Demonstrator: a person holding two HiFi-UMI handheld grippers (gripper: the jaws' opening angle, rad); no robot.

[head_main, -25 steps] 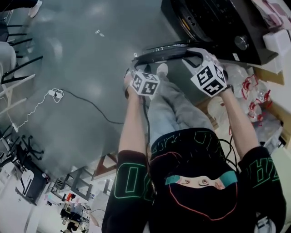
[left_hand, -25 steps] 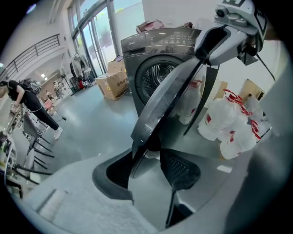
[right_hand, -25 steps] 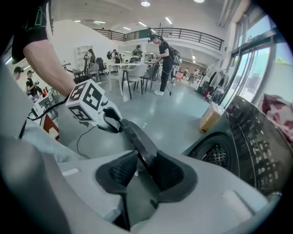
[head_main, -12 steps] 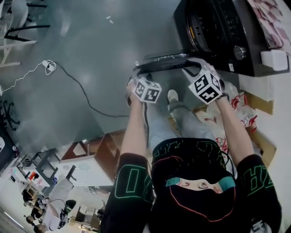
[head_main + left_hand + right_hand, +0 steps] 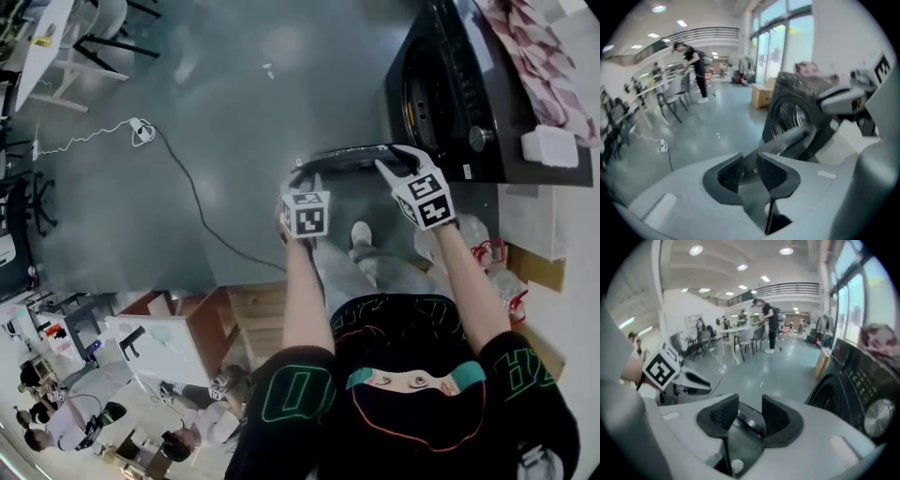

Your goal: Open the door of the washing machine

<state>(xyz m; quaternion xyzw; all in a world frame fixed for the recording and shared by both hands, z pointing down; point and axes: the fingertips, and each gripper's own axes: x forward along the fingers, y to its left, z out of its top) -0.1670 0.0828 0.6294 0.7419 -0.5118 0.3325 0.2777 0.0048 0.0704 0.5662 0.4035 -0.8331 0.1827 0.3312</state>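
The washing machine (image 5: 450, 84) at 1 o'clock has its door (image 5: 352, 157) swung wide open, so the job looks done. The left gripper (image 5: 302, 178) has just been closing its fingers and pinches the door's edge. The right gripper (image 5: 401, 161) has just been spreading its fingers, loose around it.

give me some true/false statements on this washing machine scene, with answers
1. The black washing machine's round door is shut. False: the round door stands swung open from the black washing machine.
2. A white cable lies on the grey floor. True: white cable, grey floor.
3. A pink checked cloth lies on top of the machine. True: pink checked cloth.
4. The right gripper is clamped shut on nothing. False: the right gripper has its jaws apart, having just been opening, with the door's rim between them.
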